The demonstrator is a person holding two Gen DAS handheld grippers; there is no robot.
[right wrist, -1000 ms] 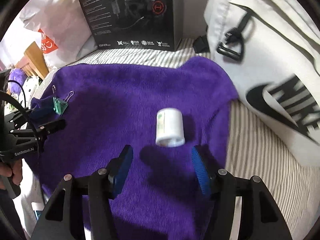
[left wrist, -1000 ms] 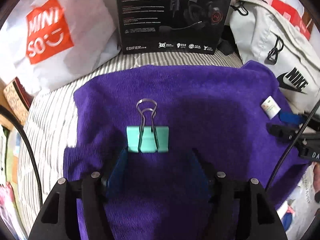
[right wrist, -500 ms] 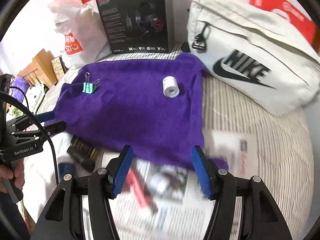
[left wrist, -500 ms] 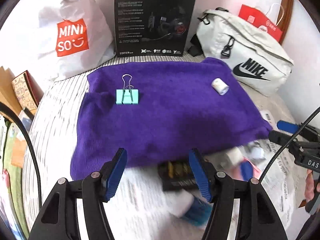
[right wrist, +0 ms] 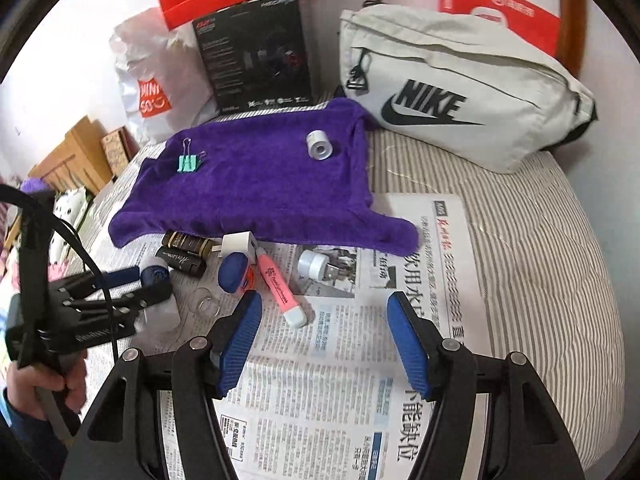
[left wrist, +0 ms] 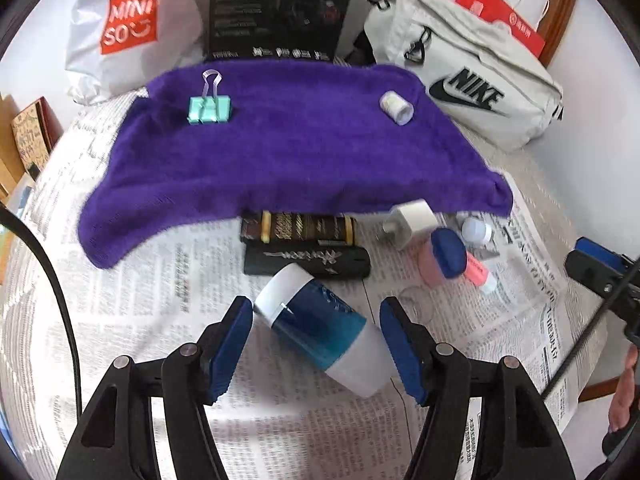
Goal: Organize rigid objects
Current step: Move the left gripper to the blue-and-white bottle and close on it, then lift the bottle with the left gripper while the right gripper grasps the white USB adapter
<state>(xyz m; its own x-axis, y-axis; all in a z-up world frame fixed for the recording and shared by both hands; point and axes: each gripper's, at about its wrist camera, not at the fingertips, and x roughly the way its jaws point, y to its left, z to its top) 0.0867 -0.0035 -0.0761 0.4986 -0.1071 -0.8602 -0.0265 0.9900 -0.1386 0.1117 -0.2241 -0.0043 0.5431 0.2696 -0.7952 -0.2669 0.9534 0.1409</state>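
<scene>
Pulled back from the binder clip (left wrist: 209, 109), the open left hand-held gripper (left wrist: 316, 322) straddles a blue bottle (left wrist: 324, 330).

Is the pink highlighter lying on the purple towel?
No, the pink highlighter lies on the newspaper, in front of the purple towel, which holds only two things.

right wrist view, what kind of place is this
Probably a bedroom at home: the work surface looks like a grey striped mattress, spread with newspaper, with a white Nike waist bag and shopping bags against the wall.
</scene>
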